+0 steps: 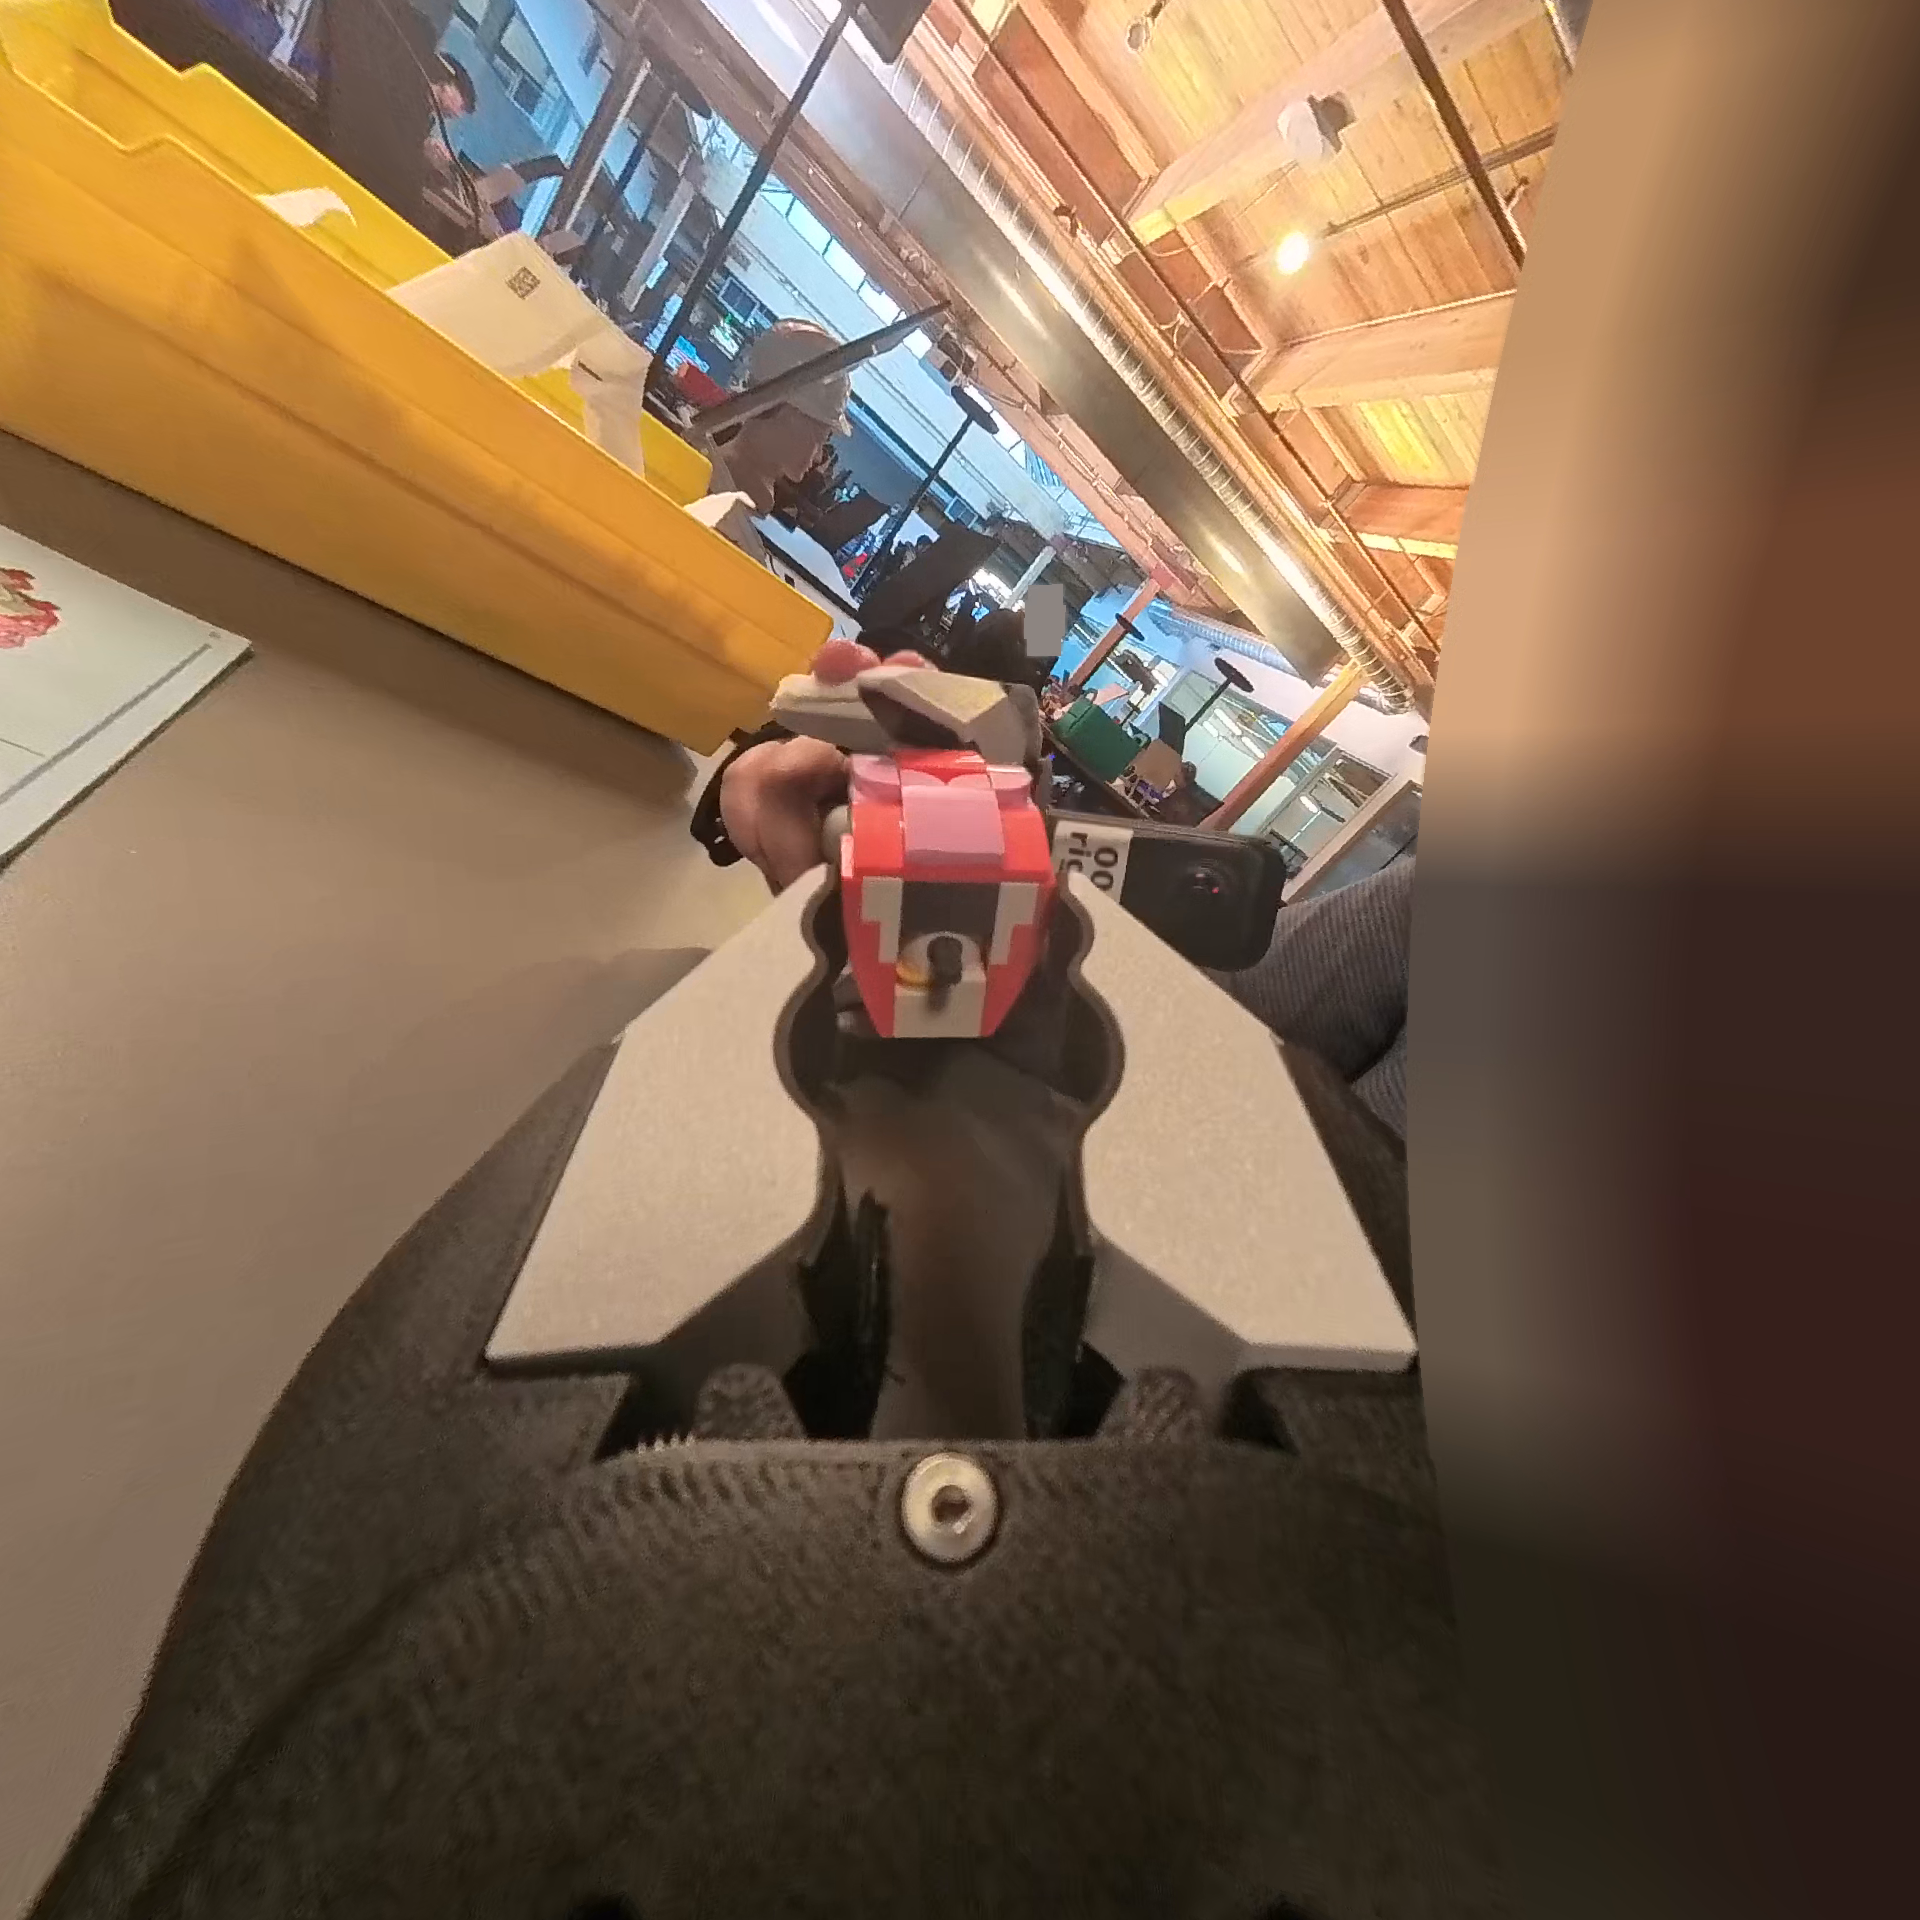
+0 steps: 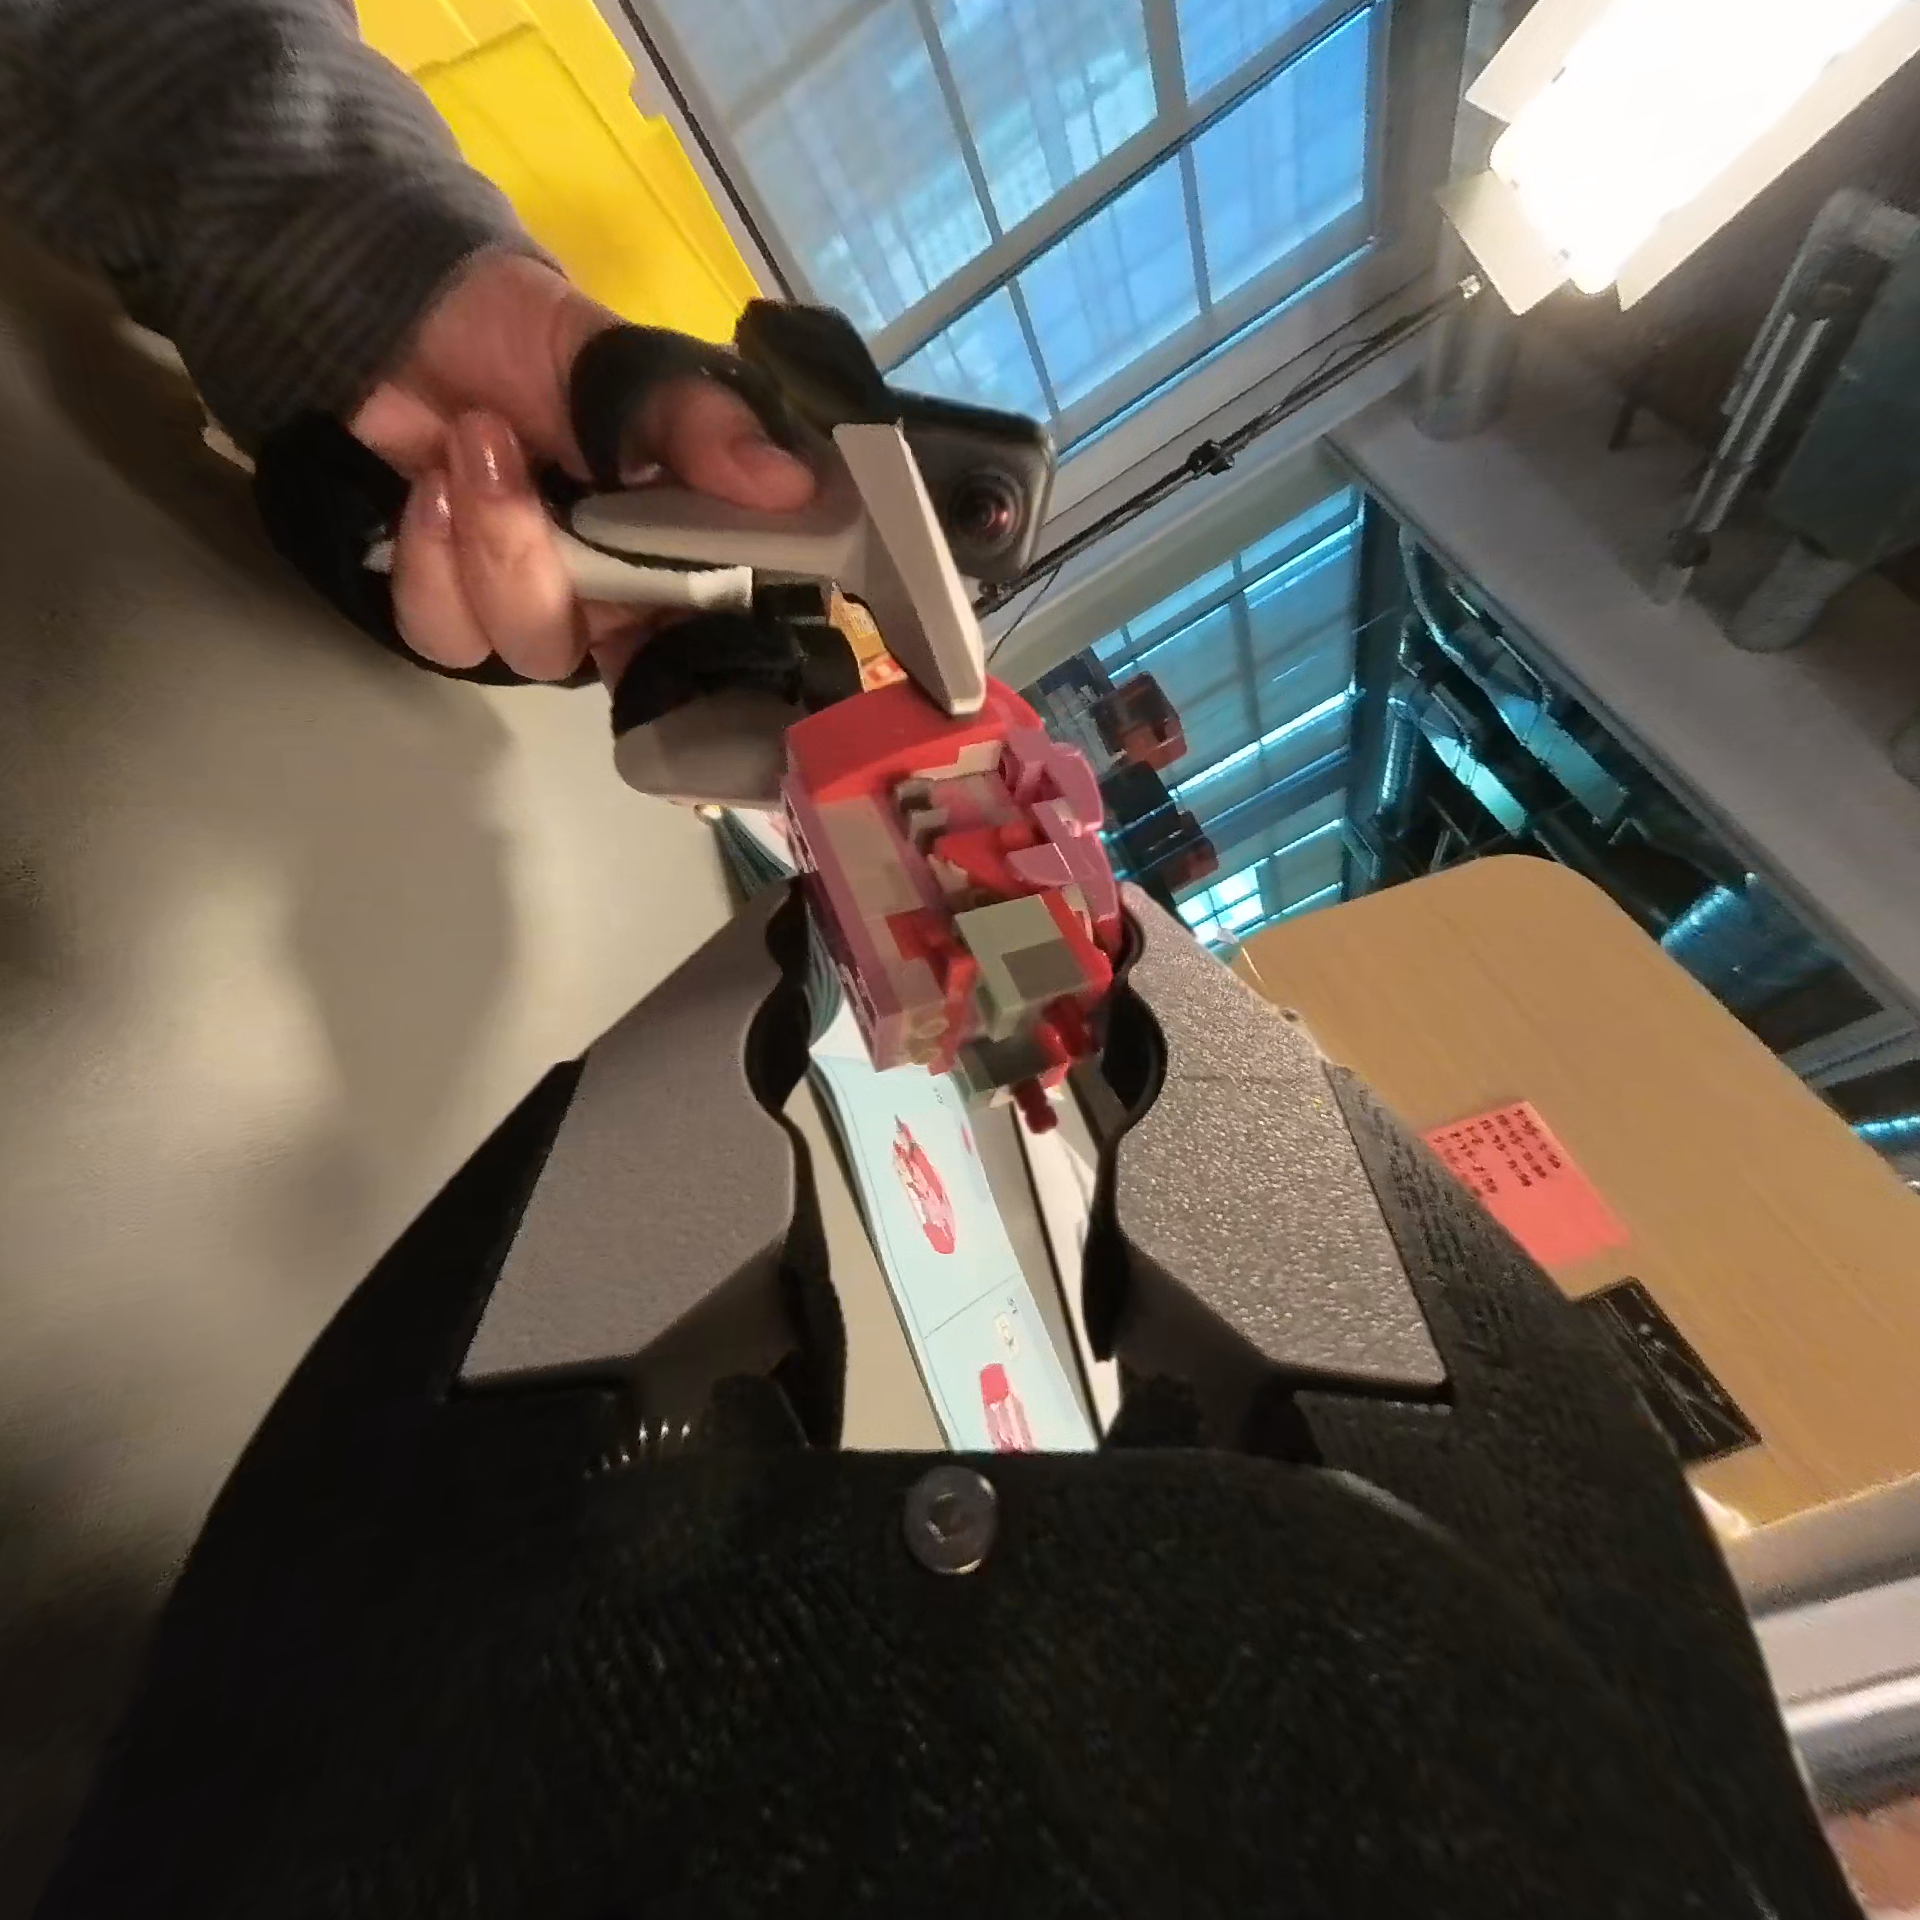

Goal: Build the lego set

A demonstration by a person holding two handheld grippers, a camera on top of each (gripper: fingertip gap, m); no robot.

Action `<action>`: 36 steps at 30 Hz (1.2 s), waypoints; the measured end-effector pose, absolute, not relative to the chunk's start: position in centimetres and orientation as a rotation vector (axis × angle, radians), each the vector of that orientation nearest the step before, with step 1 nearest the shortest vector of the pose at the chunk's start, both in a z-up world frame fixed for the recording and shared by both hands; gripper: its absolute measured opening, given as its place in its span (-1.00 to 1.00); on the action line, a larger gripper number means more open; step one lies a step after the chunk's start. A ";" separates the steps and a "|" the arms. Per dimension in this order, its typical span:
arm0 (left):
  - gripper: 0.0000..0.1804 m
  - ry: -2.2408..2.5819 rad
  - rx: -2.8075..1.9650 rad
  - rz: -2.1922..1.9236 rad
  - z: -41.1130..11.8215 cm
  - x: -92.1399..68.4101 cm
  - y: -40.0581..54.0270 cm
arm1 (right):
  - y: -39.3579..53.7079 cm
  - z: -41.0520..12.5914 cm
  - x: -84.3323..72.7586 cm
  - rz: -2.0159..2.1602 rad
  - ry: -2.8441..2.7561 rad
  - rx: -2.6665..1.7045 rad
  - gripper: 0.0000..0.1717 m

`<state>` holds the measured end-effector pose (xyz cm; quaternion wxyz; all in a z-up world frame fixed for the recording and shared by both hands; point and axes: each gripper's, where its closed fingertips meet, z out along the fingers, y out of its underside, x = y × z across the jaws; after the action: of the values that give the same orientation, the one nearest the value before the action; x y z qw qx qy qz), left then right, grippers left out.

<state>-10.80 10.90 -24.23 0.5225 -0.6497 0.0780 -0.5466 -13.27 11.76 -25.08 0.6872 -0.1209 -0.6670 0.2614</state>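
Both tongs meet on one red-and-pink brick model [image 1: 940, 894] held above the worktop [image 1: 312, 883]. Left tongs [image 1: 940, 935] clamp its sides; right tongs [image 2: 956, 966] straddle its far end at twelve o'clock, contact unclear. Yellow bin [image 1: 312, 416] at ten o'clock.

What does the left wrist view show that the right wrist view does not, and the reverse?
Only the left wrist view: a wooden ceiling and people at far tables.
Only the right wrist view: a cardboard box with a red label, and large windows.
Both: the red brick model held by the left gripper, the yellow bin, the booklet.
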 end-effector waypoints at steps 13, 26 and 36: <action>-0.57 0.189 -1.564 -1.275 -24.5 -10.9 11.1 | 12.2 -25.1 -13.4 0.489 -1.471 -0.244 -0.36; -0.56 0.186 -1.560 -1.280 -24.5 -11.0 11.1 | 12.2 -24.9 -13.5 0.439 -1.447 -0.219 -0.36; -0.57 0.262 -1.586 -1.114 -24.8 -10.8 11.2 | 12.6 -24.9 -13.7 0.409 -1.446 -0.221 -0.37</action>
<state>-10.81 11.22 -24.82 0.5589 -0.6726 0.1112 -0.4722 -13.66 12.55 -24.90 0.7253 -0.1000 -0.6554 0.1856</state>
